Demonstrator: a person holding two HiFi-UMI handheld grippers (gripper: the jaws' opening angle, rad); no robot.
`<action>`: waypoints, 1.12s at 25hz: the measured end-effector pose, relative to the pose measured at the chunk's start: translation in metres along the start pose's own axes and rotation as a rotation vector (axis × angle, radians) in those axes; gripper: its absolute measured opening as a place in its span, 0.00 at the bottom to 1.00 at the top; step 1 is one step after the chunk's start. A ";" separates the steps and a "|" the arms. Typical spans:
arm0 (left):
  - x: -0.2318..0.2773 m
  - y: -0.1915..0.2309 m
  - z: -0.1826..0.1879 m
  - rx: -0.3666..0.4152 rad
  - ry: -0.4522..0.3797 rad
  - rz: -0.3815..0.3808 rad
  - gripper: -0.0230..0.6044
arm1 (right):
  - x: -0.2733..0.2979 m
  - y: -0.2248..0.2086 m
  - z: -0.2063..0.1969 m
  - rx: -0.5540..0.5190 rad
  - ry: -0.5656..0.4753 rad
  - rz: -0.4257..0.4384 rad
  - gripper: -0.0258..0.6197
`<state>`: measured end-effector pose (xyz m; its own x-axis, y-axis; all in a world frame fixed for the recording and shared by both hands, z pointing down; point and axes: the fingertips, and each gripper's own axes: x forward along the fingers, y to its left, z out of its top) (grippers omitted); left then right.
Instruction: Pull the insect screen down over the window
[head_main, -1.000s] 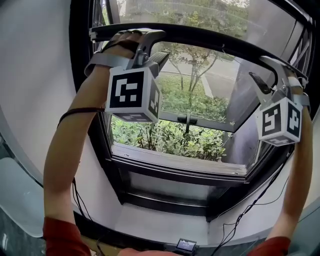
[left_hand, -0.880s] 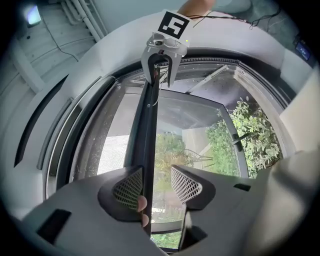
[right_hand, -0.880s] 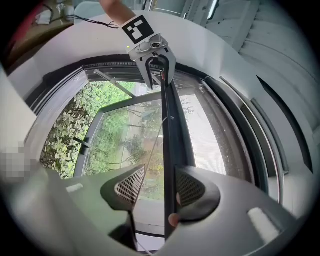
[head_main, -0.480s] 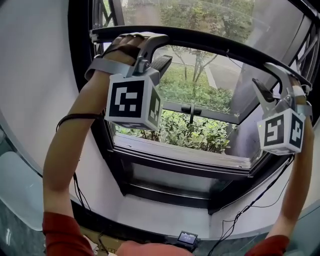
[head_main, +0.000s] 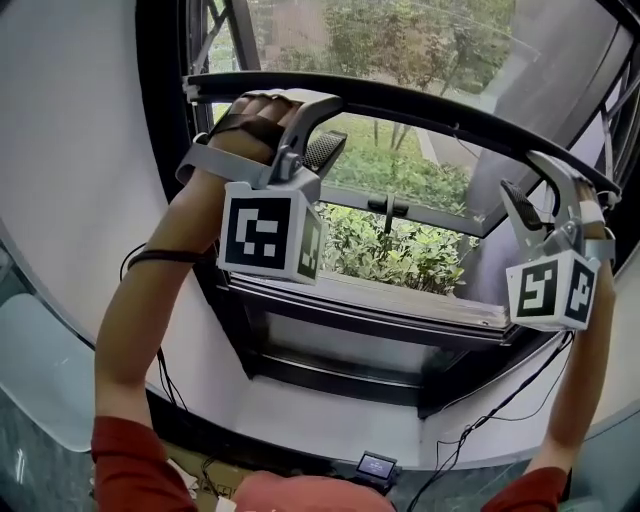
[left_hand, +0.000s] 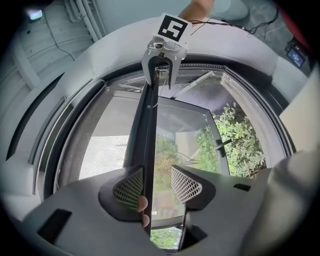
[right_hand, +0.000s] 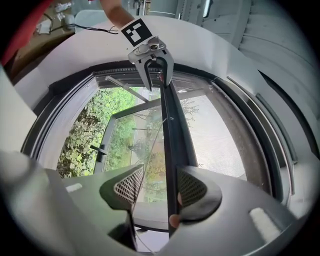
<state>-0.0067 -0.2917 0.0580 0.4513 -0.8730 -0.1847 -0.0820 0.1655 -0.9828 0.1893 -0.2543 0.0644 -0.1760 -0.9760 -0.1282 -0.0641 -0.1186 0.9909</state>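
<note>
Left gripper (left_hand: 157, 174): jaws apart, not pinched; hooked over the screen's pull bar (left_hand: 146, 130), bar lying against one pad only, the other pad clear of it.

Right gripper (right_hand: 161, 174): jaws fairly wide, just been opening further; same bar between them, resting on one pad, unclamped.

Pull bar: spanning the window from one gripper to the other; lower in the head view than a second ago, both grippers lower with it.

Insect mesh (left_hand: 92, 150): drawn out above the bar, covering more of the upper opening than before.

Still uncovered below the bar: tilted-out sash (head_main: 400, 207), shrubs (head_main: 400, 255) outside, lower window frame (head_main: 370, 318). Bar well apart from that lower frame.

Judged status: pull under way, upper part of the opening screened, much of the travel left. Loosened right hold probably adequate while hooked over the bar; some risk of slipping off on any tilt.
</note>
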 end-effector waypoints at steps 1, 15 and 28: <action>-0.001 -0.004 0.000 -0.004 0.003 -0.004 0.32 | -0.001 0.004 0.000 0.007 -0.001 0.007 0.37; -0.023 -0.081 -0.001 -0.056 -0.027 -0.049 0.32 | -0.016 0.082 0.004 0.064 -0.013 0.072 0.37; -0.028 -0.080 0.003 -0.092 -0.006 -0.141 0.32 | -0.018 0.083 0.005 0.193 -0.039 0.125 0.37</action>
<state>-0.0100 -0.2787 0.1417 0.4695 -0.8818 -0.0453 -0.0980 -0.0011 -0.9952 0.1826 -0.2455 0.1491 -0.2317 -0.9727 -0.0103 -0.2253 0.0433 0.9733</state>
